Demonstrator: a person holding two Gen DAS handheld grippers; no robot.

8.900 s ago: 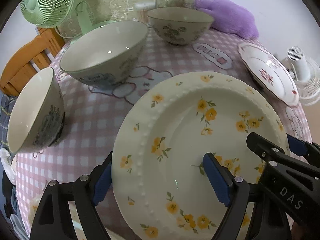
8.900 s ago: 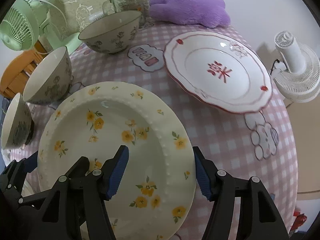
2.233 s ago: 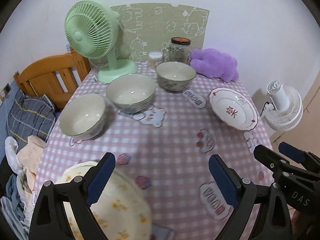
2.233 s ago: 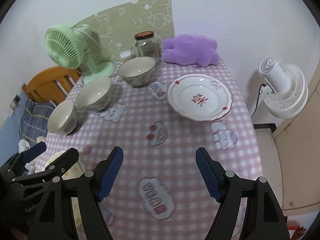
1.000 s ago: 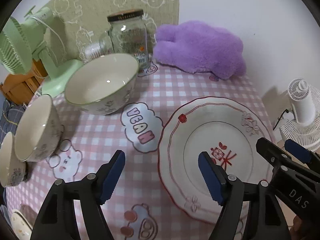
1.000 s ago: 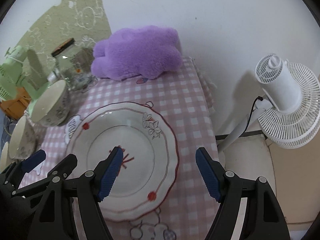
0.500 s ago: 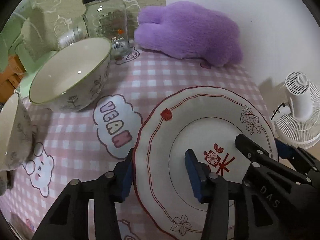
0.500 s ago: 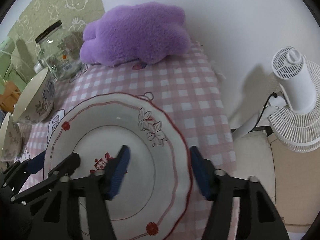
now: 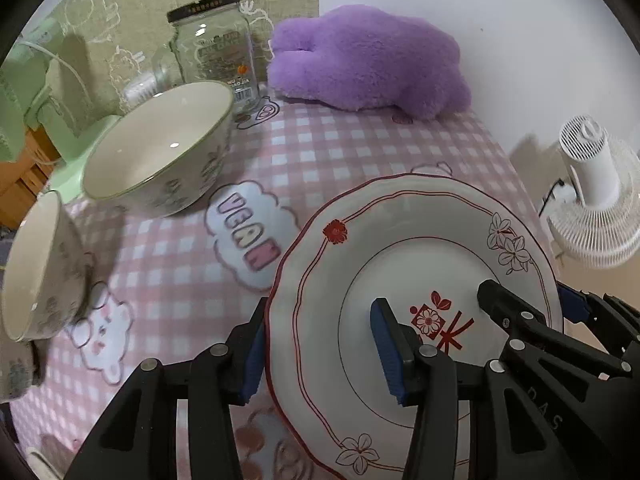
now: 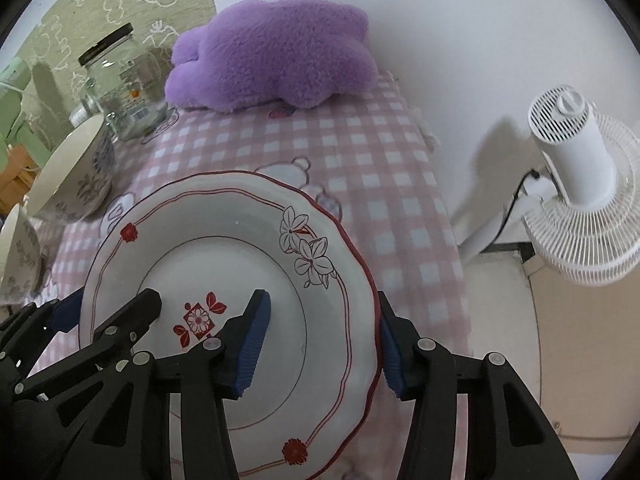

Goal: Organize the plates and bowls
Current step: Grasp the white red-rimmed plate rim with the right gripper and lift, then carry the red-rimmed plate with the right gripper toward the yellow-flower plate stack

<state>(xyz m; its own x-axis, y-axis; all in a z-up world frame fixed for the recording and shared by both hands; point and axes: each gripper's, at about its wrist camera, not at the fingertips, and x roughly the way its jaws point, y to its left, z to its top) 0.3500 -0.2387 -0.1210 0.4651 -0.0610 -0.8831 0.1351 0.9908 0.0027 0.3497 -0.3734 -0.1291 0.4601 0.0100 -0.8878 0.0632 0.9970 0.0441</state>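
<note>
Both grippers have dropped in on the red-trimmed plate point(image 9: 404, 240) since a second ago; left gripper point(image 9: 316, 360) straddles its left rim, jaws half-shut with a pad inside and one outside, though I can't tell if they're pinching yet; right gripper point(image 10: 320, 344) is closing on the right rim; its arm reads "DAS"; the tablecloth point(image 9: 320, 148) patch says "VEGAN"; further back a bowl point(image 9: 160, 152), label-bearing jar point(image 9: 216, 48), purple plush point(image 9: 364, 64).

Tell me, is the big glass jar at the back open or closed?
Closed. The glass jar stands upright behind the bowl, and its dark lid sits flat across the top. Whether anything is inside, the pictures don't show clearly.
</note>
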